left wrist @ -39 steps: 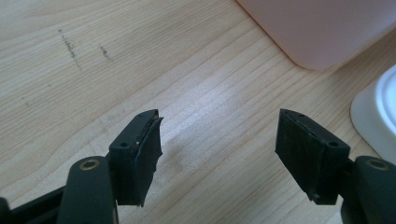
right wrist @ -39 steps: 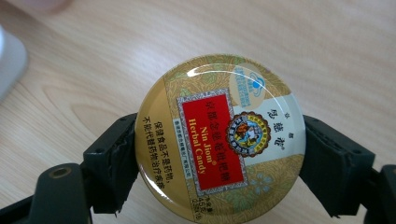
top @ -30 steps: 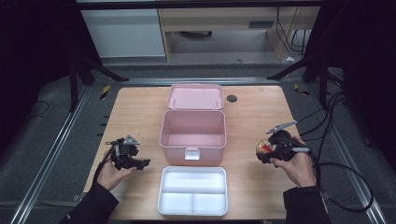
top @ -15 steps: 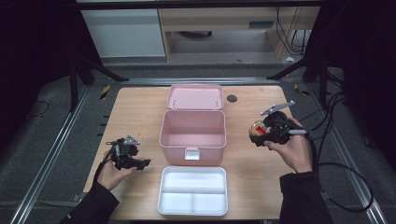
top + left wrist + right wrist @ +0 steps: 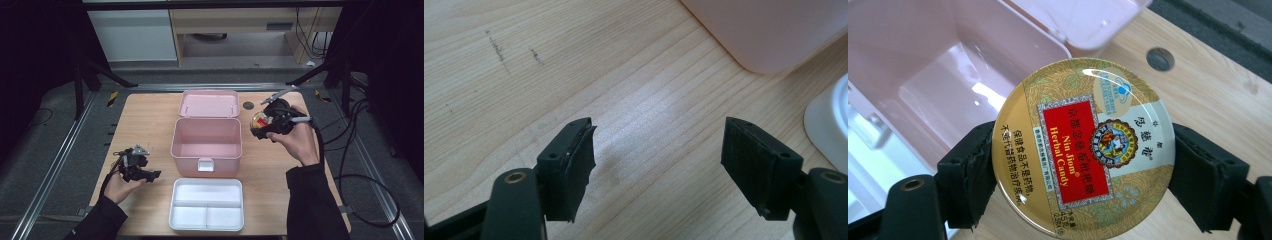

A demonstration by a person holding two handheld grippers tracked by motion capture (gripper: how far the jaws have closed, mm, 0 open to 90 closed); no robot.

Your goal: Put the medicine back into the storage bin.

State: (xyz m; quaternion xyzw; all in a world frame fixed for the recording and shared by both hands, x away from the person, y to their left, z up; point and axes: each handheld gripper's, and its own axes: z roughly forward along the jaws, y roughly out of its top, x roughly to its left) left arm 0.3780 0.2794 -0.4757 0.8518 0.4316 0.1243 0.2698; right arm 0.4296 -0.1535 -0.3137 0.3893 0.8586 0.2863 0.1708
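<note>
**Two tongs, one candy tin at the pink box**

Two tongs are working over the wooden surface. The right tongs are pinching a round candy tin by its rim, one black pad pressing on each side, with the printed gold and red lid facing the right gripper view. In the high view the right tongs are hanging above the surface, just beside the right wall of the open pink box, and the tin is showing at their tip. The box's lid is lying folded back behind it. A white divided tray is sitting near the box's front, closer to the person.

The left tongs are standing spread wide with nothing between the pads, pointing at bare wood. In the high view the left tongs are resting low in the person's hand, left of the box and tray, apart from both.
</note>
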